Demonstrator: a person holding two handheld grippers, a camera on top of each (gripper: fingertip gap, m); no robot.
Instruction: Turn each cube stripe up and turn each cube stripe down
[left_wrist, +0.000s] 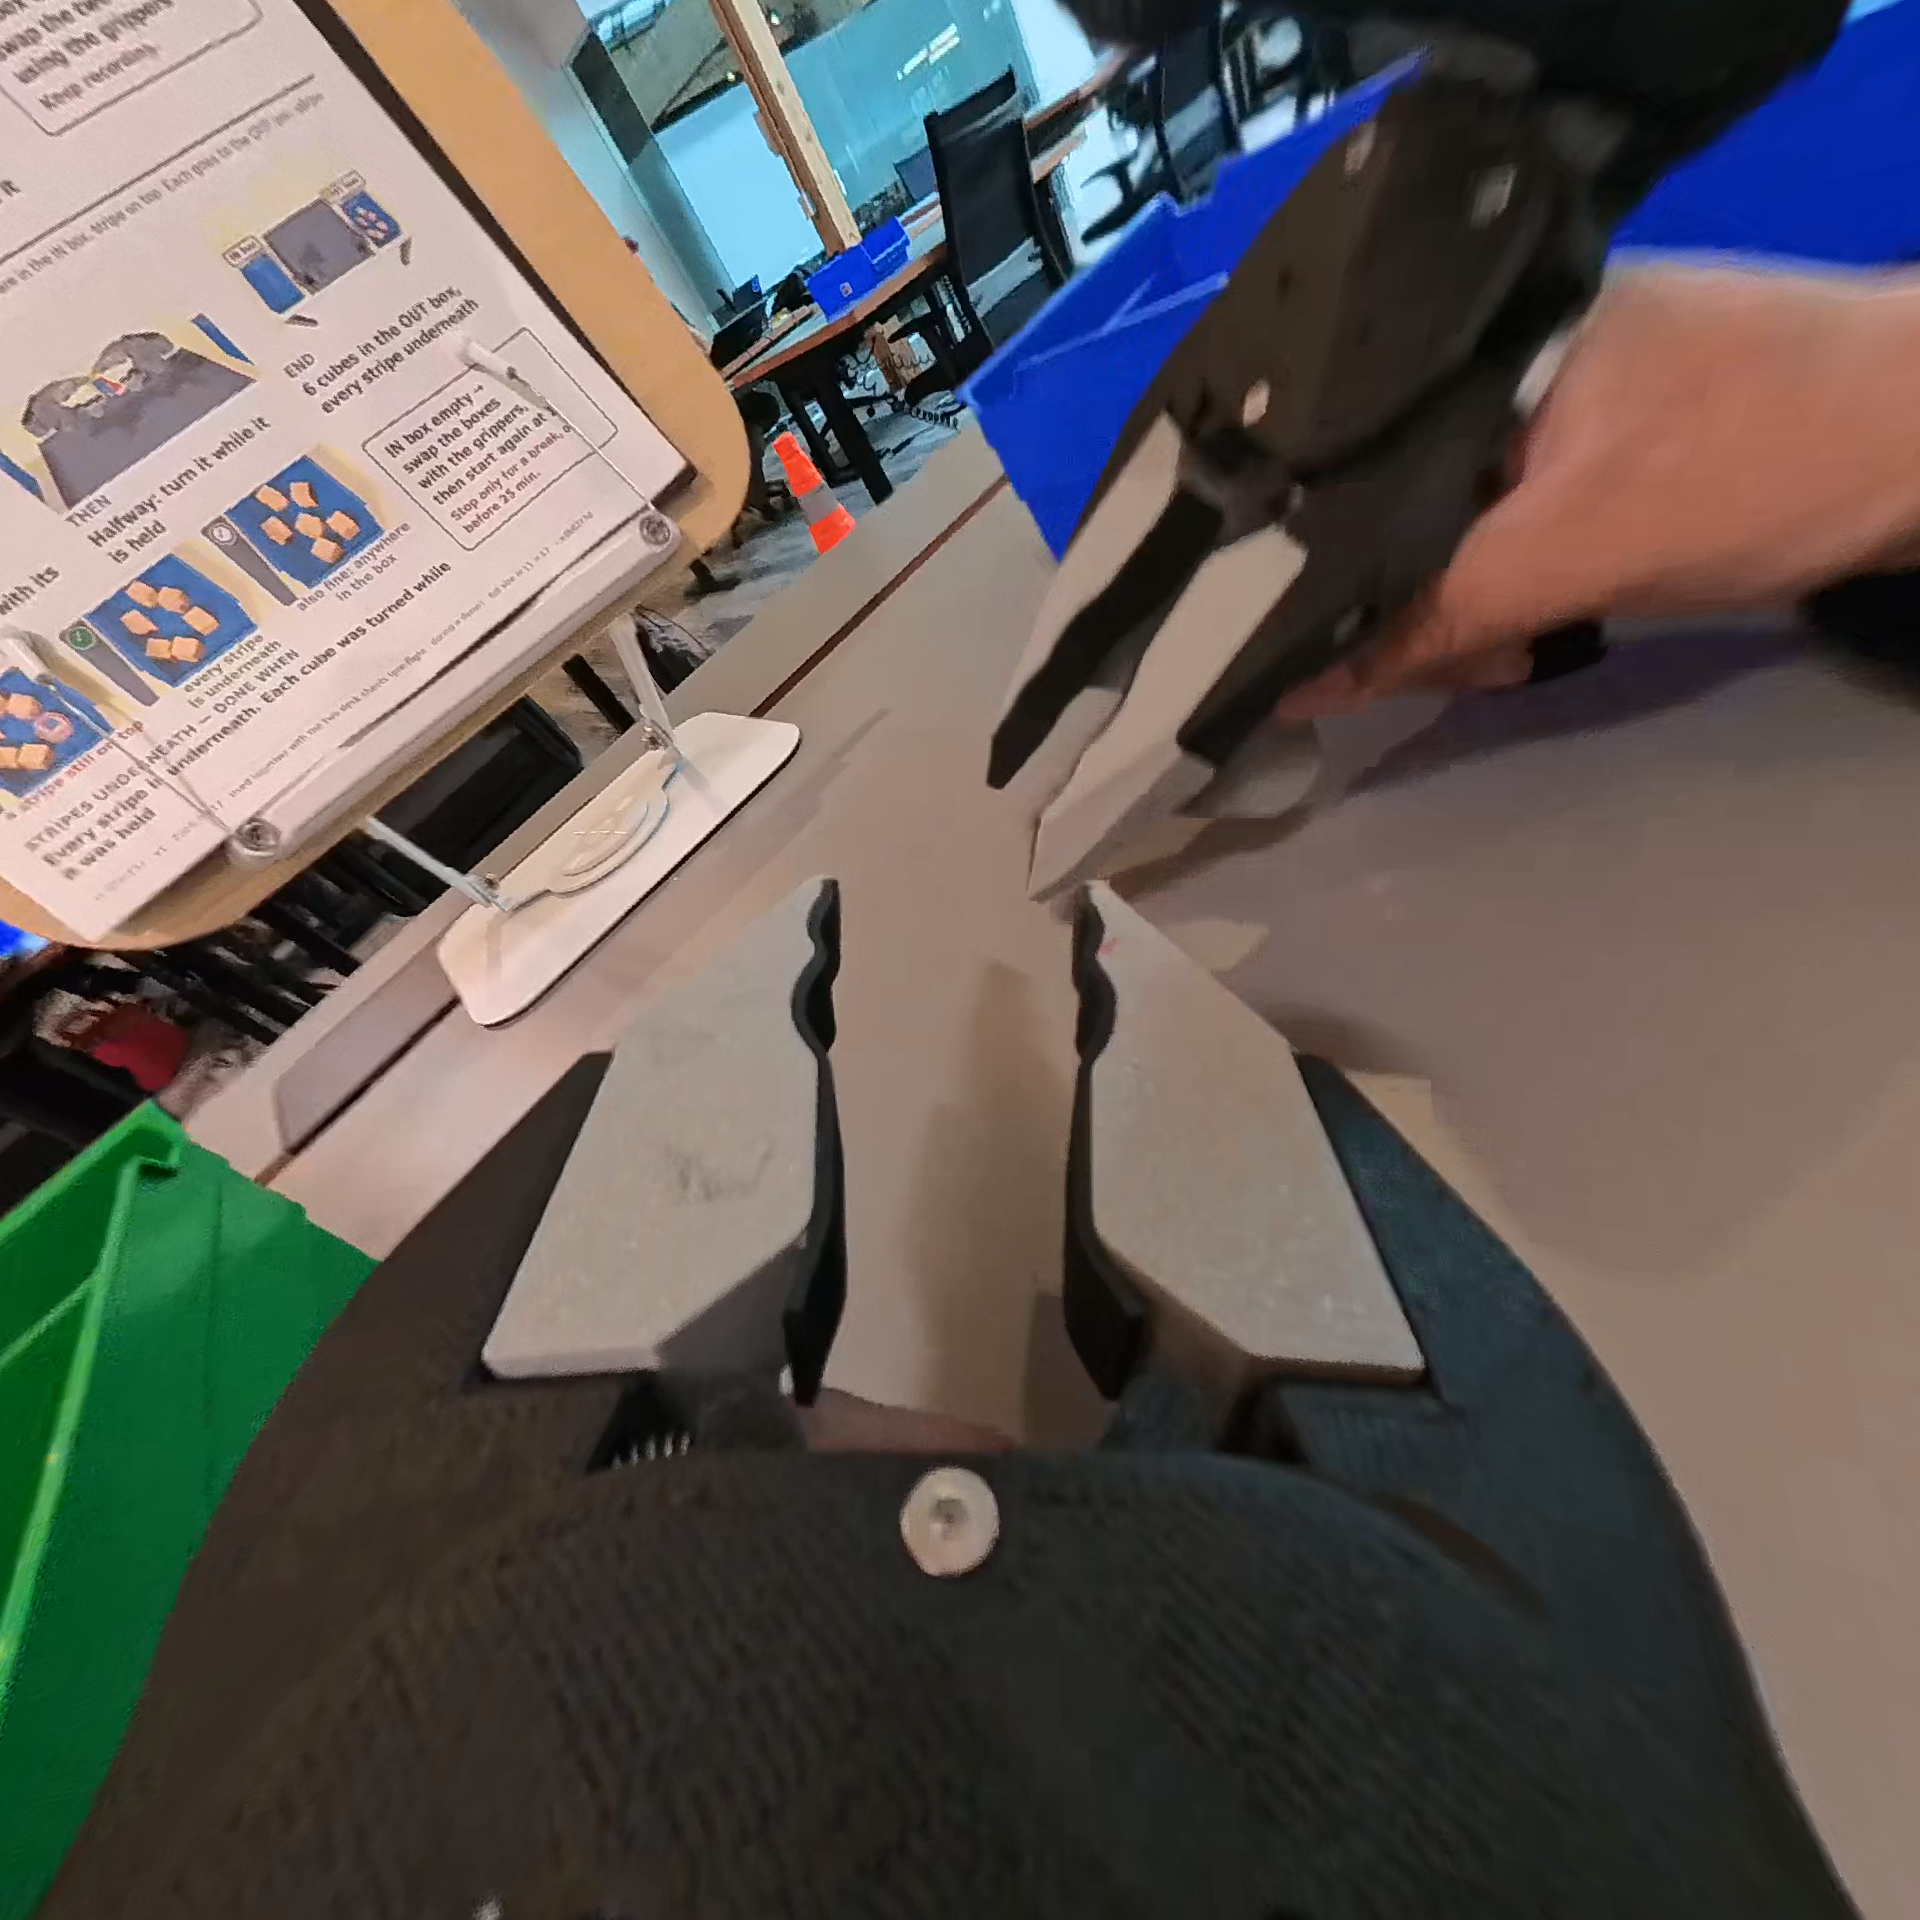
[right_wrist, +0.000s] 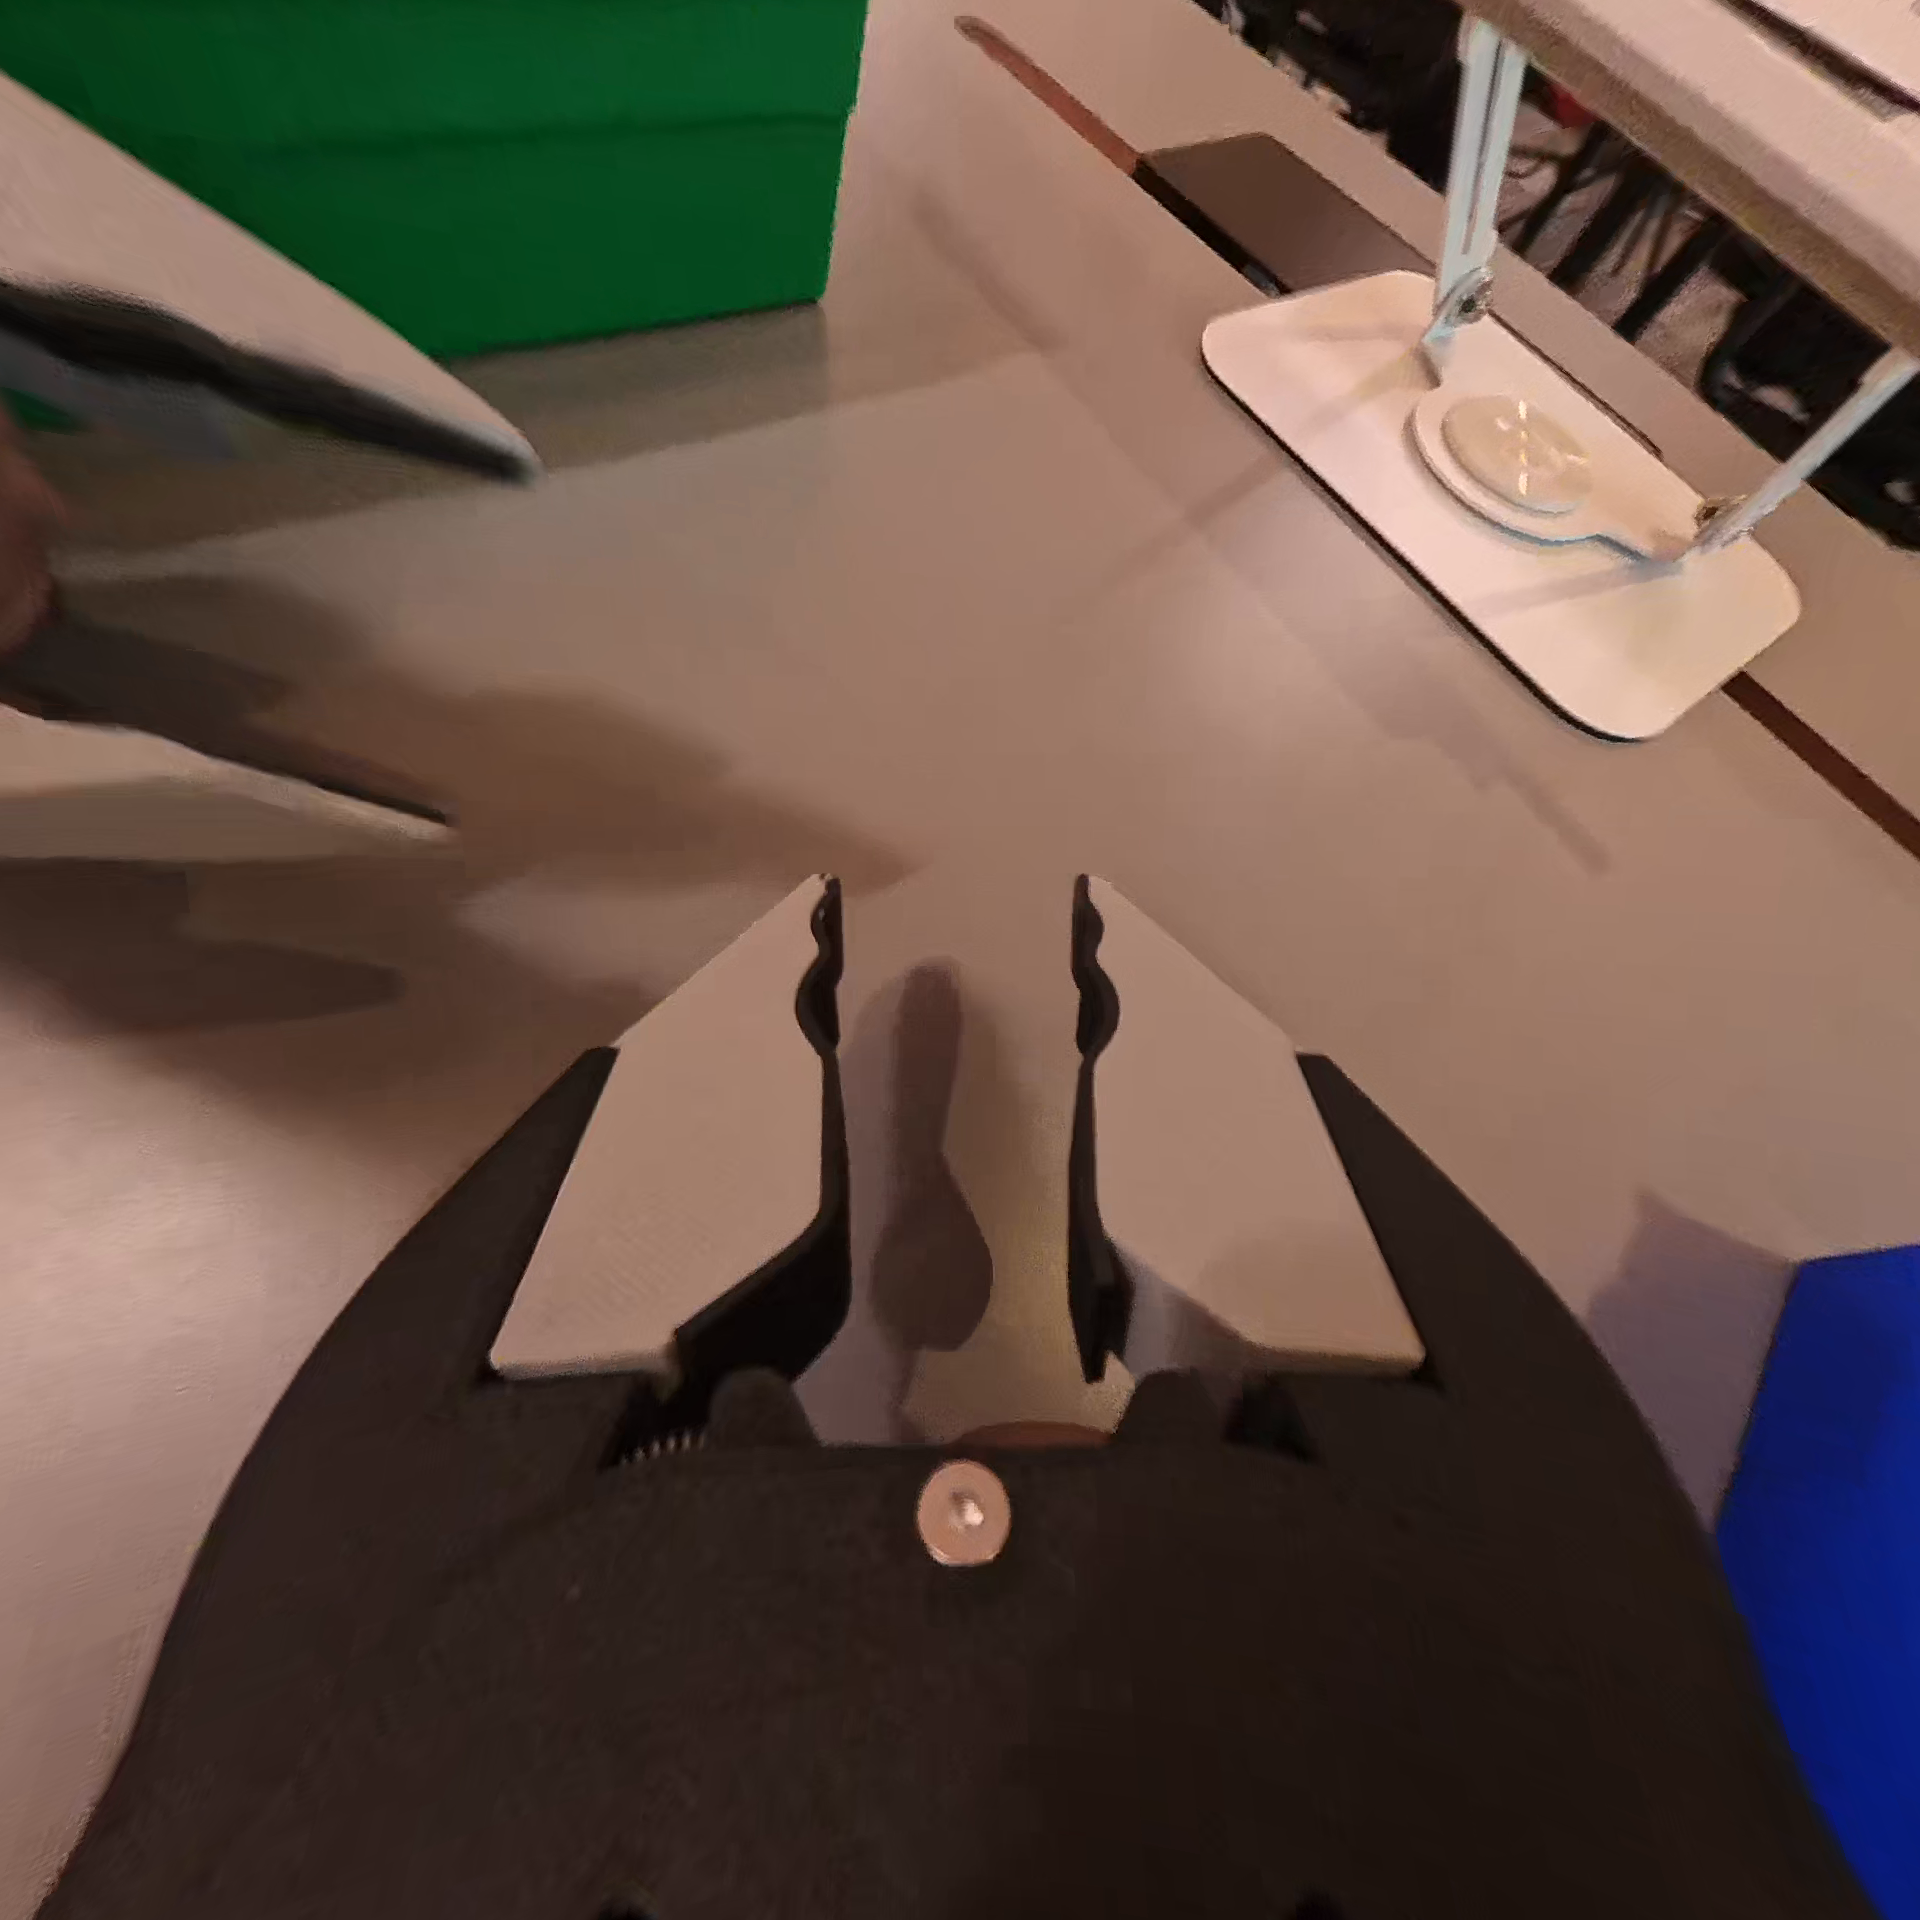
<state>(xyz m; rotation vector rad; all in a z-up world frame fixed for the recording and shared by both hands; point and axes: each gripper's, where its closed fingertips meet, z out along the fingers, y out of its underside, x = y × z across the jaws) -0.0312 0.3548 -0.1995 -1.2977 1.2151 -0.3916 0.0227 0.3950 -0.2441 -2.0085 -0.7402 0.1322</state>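
- My left tongs (left_wrist: 954, 904) hover over the grey desk (left_wrist: 1558, 1091), released, with nothing between the fingers.
- My right tongs (right_wrist: 954, 894) are likewise released and empty, tips close to the left pair.
- Green bin (left_wrist: 114, 1351) sits at my left, blue bin (left_wrist: 1122, 353) at my right.
- Instruction sheet (left_wrist: 260, 416) stands on a white stand (right_wrist: 1507, 499).
- No cube shows in either view.

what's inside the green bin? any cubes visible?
No cubes visible. The left wrist view shows only the green bin outer wall and rim corner; the right wrist view shows its side. Its inside is hidden in both. Both grippers, left gripper and right gripper, are open and empty.
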